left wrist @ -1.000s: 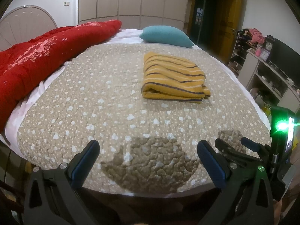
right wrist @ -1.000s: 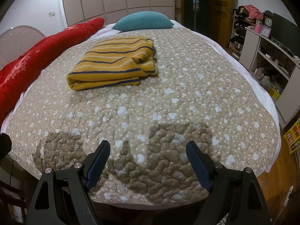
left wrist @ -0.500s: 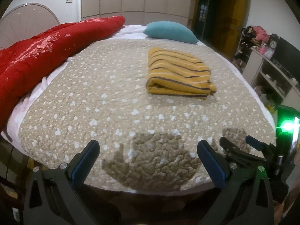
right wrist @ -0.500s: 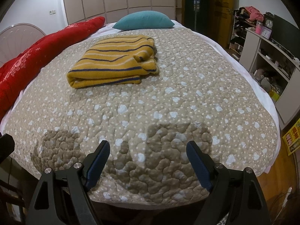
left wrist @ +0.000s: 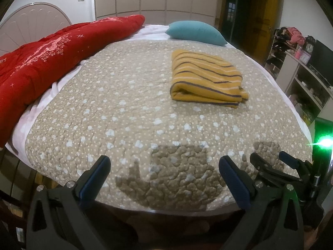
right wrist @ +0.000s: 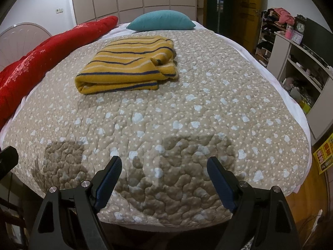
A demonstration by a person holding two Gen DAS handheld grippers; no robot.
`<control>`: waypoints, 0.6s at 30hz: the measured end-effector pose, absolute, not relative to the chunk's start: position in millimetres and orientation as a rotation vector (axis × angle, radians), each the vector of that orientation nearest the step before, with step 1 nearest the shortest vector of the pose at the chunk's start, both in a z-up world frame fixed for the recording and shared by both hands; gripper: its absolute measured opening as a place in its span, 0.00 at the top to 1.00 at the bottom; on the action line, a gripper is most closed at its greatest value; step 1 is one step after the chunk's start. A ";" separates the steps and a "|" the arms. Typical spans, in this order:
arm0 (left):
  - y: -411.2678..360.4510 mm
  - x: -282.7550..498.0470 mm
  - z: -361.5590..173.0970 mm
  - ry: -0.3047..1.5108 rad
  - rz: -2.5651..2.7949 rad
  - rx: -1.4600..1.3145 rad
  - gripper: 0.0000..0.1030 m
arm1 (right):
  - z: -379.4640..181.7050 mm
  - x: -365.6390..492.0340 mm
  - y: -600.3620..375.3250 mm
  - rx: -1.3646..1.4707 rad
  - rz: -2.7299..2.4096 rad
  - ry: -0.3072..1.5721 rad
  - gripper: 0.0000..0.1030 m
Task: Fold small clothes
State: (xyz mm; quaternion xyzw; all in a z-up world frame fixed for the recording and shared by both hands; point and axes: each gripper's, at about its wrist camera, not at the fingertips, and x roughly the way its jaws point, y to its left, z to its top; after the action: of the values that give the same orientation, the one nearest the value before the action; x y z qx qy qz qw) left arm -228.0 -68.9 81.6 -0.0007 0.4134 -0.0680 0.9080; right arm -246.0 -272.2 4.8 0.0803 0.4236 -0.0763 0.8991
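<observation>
Holding my left tongs point(left wrist: 164, 166) and right tongs point(right wrist: 164, 167) spread apart, empty, I see the folded sweater point(right wrist: 127, 70); its underside stays hidden against the quilt point(right wrist: 197, 114).

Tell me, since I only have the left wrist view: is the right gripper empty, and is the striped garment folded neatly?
Observer: The right gripper is open, with only the quilt showing between its fingers.
Operator: And the fold?
Observer: The striped garment lies folded, but a small lump of fabric pokes up near its right edge.
Operator: Anything beside the bed on that side?
Observer: A yellow poster sits low, right of the bed's foot.
</observation>
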 end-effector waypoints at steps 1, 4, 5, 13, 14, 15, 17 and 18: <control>-68.6 -227.9 81.2 0.854 -0.138 -0.002 0.00 | 4.7 -246.0 -271.9 0.166 -0.158 0.877 0.15; -67.0 -227.5 80.0 0.857 -0.131 -0.003 0.00 | 4.3 -246.3 -271.1 0.163 -0.157 0.877 0.15; -66.6 -227.4 79.6 0.859 -0.130 -0.003 0.00 | 4.0 -246.3 -270.7 0.161 -0.156 0.878 0.15; -66.5 -225.3 76.0 0.881 -0.139 -0.005 0.00 | 2.8 -246.5 -267.3 0.151 -0.153 0.882 0.14; -66.5 -225.0 75.5 0.884 -0.140 -0.006 0.00 | 2.5 -246.6 -267.5 0.151 -0.153 0.882 0.14; -66.1 -224.8 74.7 0.888 -0.141 -0.008 0.00 | 2.6 -246.3 -267.3 0.151 -0.153 0.883 0.14; -65.9 -224.3 73.9 0.891 -0.142 -0.010 0.00 | 2.4 -246.3 -267.5 0.152 -0.153 0.885 0.14; -65.5 -224.2 73.6 0.893 -0.143 -0.012 0.00 | 2.1 -246.1 -267.8 0.153 -0.153 0.886 0.14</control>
State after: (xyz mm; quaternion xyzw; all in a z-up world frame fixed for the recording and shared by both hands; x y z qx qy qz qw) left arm -224.2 -65.5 73.6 -0.0057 0.4316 -0.0693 0.8994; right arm -246.1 -267.8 2.1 0.0738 0.4277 -0.0739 0.8979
